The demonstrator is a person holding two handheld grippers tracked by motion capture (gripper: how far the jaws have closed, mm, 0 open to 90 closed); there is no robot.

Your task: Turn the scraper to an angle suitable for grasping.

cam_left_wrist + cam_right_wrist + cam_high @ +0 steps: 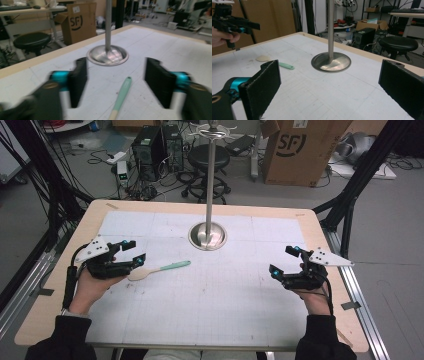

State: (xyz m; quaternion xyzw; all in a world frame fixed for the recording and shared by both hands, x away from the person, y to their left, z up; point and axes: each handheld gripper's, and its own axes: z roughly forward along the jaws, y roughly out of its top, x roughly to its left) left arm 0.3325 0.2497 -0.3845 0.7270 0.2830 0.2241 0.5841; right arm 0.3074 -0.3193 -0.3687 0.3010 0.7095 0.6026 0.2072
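A spoon (159, 269) with a mint-green handle and a cream bowl lies flat on the white mat, left of centre. My left gripper (136, 252) hovers open over its bowl end. In the left gripper view the spoon's green handle (122, 96) lies on the mat between and below the two spread jaws, touched by neither. My right gripper (281, 260) is held open at the right side of the table with nothing between its jaws. The right gripper view shows the spoon (275, 62) far off to the left, below the other hand's left gripper (235, 25).
A steel stand with a round base (207, 236) and an upright pole stands at the mat's far centre, also seen as the base (107, 55) and the base (331, 62). Behind the table are a black stool (208, 157), a cardboard box (300, 150) and computer towers.
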